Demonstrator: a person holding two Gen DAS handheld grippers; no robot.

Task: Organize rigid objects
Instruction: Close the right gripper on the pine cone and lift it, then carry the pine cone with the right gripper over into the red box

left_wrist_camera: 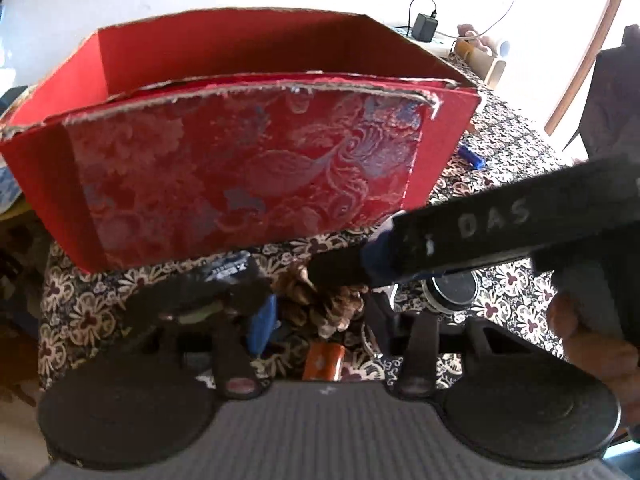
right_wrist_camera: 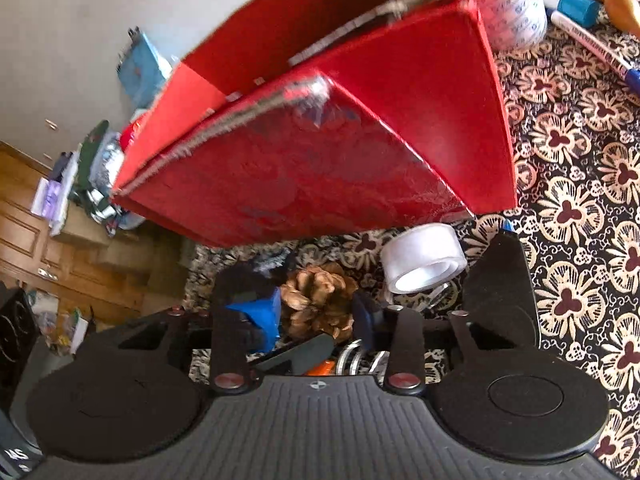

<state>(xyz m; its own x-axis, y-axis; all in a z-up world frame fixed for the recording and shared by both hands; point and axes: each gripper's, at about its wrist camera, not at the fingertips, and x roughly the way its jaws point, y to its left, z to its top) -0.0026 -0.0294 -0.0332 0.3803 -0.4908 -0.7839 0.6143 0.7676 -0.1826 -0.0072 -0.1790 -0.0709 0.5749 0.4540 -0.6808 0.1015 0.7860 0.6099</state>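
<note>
I am reading only one clear piece of writing from here: the letters "DAS" in pale marks on the black body of the right gripper (left_wrist_camera: 362, 264), which is reaching in from the right of the left wrist view. The printing on the wide tape roll (right_wrist_camera: 506, 12) and on the marker pen (right_wrist_camera: 592, 46) is too small and blurred for me to make out. I am counting one pine cone (right_wrist_camera: 320, 300), two rolls of tape (the printed one behind the box and a clear tape roll (right_wrist_camera: 424, 258) just beside the cone), one marker, and one red box (left_wrist_camera: 240, 136) with an ornate foil panel on its near wall and a ragged torn rim. The right gripper is clamping the pine cone between its blue pads (right_wrist_camera: 262, 314), low over the patterned tablecloth (right_wrist_camera: 572, 216) and in front of the box. The left gripper (left_wrist_camera: 316, 320) is sitting with its fingers spread either side of that same cone, but blur is keeping me from telling whether it is touching anything. An orange object (left_wrist_camera: 324, 364) beneath is partly hidden, and the box interior is mostly out of my sight
</note>
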